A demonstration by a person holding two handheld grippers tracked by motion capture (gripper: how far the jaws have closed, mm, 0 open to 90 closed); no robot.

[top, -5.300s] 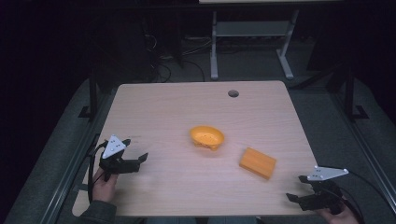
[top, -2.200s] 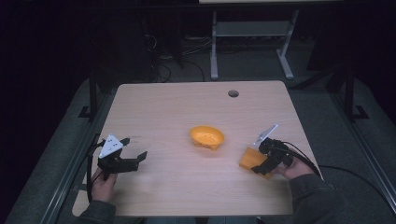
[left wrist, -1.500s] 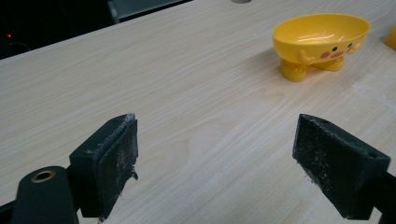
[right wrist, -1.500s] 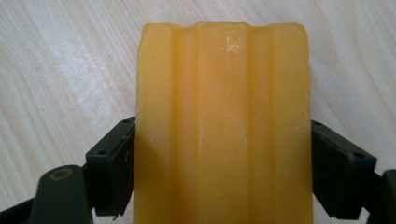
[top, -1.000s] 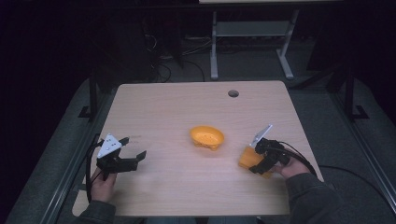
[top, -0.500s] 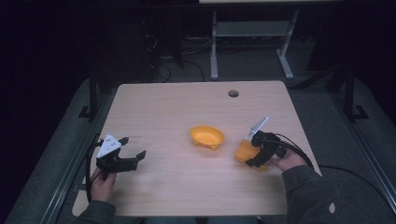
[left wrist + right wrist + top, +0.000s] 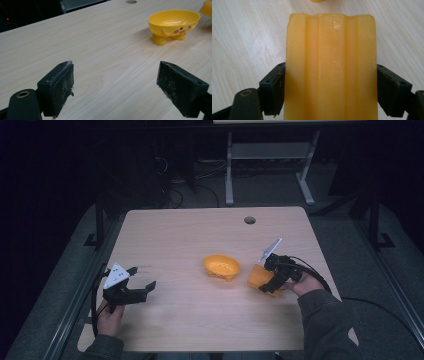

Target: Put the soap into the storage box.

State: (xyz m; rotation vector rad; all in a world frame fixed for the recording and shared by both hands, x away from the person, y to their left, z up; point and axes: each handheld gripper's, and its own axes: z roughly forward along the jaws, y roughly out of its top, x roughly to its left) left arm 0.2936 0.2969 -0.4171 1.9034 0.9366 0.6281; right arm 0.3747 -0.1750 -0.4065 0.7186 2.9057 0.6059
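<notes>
A ribbed orange block (image 7: 257, 276) (image 7: 332, 50) is clamped between the jaws of my right gripper (image 7: 267, 281) (image 7: 332, 92), just above the wooden table (image 7: 200, 230) at its right side. The block's near end is hidden by the gripper. A yellow footed bowl with a painted face (image 7: 221, 266) (image 7: 173, 21) stands mid-table, a short way left of the block. My left gripper (image 7: 144, 279) (image 7: 122, 87) hovers open near the table's left front, nothing between its pads, pointing toward the bowl. A corner of the orange block (image 7: 206, 6) shows beyond the bowl.
A round cable hole (image 7: 249, 220) sits near the table's far edge. A metal stand (image 7: 270, 165) and cables lie on the dark floor behind. A black cable (image 7: 370, 301) trails off the right edge from my right gripper.
My right gripper came in from the near right corner, shut on the orange block, and has carried it left toward the bowl. The left gripper has stayed put.
</notes>
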